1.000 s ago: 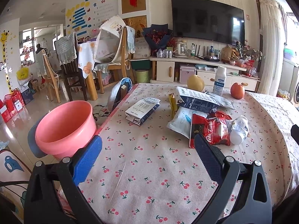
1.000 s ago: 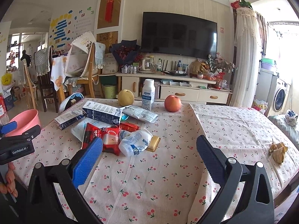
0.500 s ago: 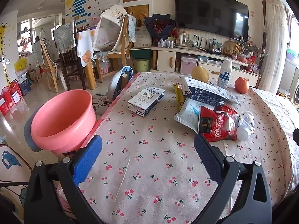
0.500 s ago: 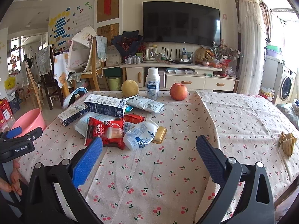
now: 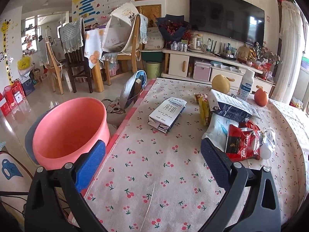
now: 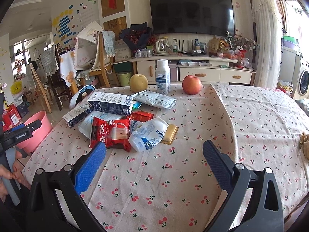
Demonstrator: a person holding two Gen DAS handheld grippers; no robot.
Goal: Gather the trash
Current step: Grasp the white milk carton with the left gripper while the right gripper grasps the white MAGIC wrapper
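Note:
A heap of trash lies on the cherry-print tablecloth (image 6: 173, 174): a red milk-tea packet (image 6: 110, 133), a crumpled white wrapper (image 6: 148, 135), a dark blue milk carton (image 6: 111, 102), a white pouch (image 6: 154, 100) and a gold wafer (image 6: 170, 134). A flattened milk carton (image 5: 168, 114) lies apart, left of the heap. My right gripper (image 6: 153, 158) is open just in front of the heap, empty. My left gripper (image 5: 152, 158) is open over the table's left edge, beside a pink bucket (image 5: 69, 131).
A pear (image 6: 138, 82), a white bottle (image 6: 163, 77) and an apple (image 6: 191, 85) stand at the table's far edge. A banana peel (image 6: 304, 143) lies at the right edge. A hand (image 6: 7, 174) holds the left gripper's handle. Chairs (image 5: 77, 52) stand beyond.
Both grippers have moved forward and tilted down toward the table. The trash heap and the bucket appear closer. Both grippers stay open and empty.

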